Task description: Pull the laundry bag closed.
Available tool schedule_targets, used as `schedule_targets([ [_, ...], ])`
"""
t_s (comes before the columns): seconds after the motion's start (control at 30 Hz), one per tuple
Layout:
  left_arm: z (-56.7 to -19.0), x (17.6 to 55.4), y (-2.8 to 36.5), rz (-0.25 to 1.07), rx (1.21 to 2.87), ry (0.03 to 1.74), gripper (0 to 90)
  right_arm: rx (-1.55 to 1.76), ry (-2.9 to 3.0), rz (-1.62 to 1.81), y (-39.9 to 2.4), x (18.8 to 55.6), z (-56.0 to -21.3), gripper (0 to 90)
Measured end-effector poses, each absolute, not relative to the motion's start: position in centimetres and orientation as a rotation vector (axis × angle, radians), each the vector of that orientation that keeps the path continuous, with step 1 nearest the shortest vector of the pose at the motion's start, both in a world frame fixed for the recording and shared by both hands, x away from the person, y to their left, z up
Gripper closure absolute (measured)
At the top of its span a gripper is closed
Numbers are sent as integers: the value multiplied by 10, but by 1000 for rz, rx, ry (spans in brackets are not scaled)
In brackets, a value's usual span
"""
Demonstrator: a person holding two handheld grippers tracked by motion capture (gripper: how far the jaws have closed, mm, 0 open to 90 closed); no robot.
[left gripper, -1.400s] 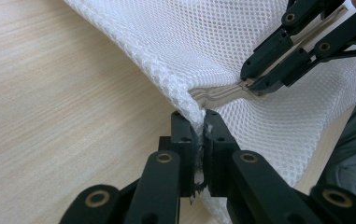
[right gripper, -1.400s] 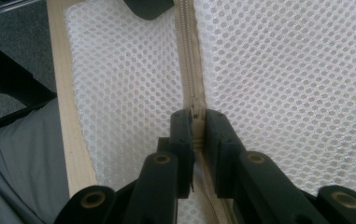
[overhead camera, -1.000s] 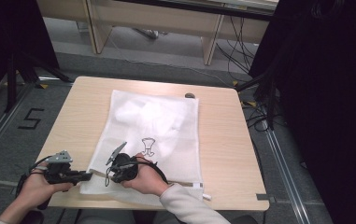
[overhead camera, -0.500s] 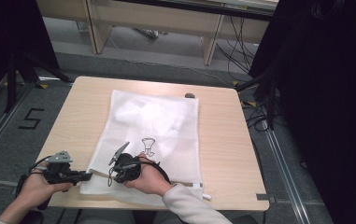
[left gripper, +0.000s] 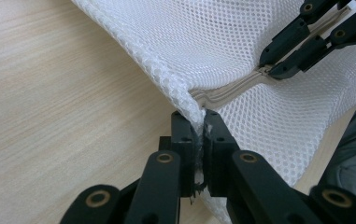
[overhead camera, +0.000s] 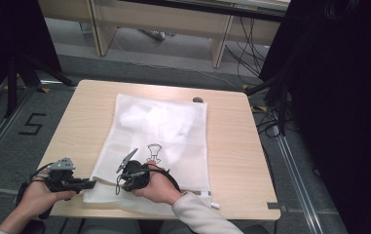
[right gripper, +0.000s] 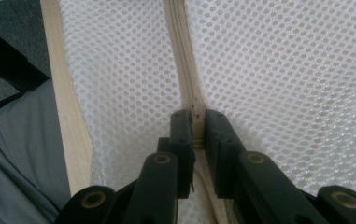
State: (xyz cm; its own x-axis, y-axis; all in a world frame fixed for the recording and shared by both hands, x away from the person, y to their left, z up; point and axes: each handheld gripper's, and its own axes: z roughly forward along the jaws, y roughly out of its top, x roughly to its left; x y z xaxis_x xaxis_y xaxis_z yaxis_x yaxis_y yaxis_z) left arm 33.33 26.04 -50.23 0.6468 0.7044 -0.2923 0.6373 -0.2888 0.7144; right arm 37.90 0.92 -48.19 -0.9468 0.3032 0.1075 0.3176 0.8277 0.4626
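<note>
A white mesh laundry bag (overhead camera: 173,146) lies flat on the wooden table (overhead camera: 231,141), with white cloth inside and a small hanger print (overhead camera: 155,152) on it. Its zipper (left gripper: 227,93) runs along the near edge. My left gripper (overhead camera: 91,184) is shut on the bag's near left corner, and its pads pinch the mesh at the zipper's end (left gripper: 200,119). My right gripper (overhead camera: 120,184) is a short way to the right, shut on the zipper line (right gripper: 198,119). In the left gripper view the right gripper's jaws (left gripper: 267,67) come in from the upper right onto the zipper.
A small dark object (overhead camera: 197,100) sits at the table's far edge past the bag. Bare wood (left gripper: 63,93) lies left of the bag's corner. The table's near edge (right gripper: 56,70) runs close beside the bag, with the person's grey clothing beyond. Cables trail on the floor at right.
My right gripper has edged slightly to the right along the bag's near edge, still shut on the zipper. The left gripper and the bag's corner have stayed put.
</note>
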Motion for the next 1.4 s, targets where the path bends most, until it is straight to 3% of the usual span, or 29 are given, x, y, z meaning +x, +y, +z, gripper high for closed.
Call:
schedule_targets([
  [1.4,-501,334,261,86,2030,1041,842,-538,-2983,-720,-12,381,-479,825],
])
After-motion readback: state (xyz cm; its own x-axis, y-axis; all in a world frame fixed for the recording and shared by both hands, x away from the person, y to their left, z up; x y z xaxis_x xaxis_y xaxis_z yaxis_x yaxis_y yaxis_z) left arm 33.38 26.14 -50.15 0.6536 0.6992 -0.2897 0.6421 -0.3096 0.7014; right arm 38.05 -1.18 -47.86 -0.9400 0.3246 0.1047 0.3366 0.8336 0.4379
